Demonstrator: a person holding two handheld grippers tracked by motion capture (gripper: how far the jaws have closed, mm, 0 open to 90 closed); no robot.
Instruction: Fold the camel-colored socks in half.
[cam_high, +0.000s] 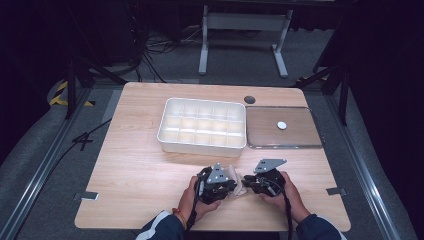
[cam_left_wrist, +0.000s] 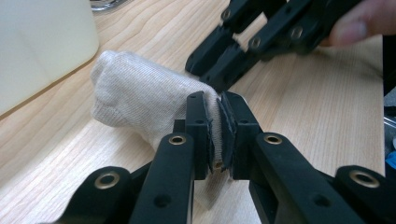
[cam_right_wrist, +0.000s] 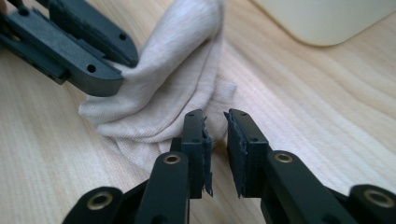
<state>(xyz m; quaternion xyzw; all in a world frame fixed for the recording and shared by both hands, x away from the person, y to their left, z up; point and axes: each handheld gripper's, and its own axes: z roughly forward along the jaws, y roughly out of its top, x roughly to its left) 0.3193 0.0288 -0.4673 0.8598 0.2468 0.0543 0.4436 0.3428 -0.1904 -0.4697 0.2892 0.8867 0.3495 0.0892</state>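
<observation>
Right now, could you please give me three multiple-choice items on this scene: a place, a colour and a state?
1. In the high view, the white divided box stands: A left of the metal tray; B right of it; C inside it.
2. The cloth is: A blue; B beige; C red.
3. The left claw is: A wide open; B shut on nothing; C shut on the cloth.
A, box at its left; B, pale knit; C, fabric pinched between its pads.
</observation>
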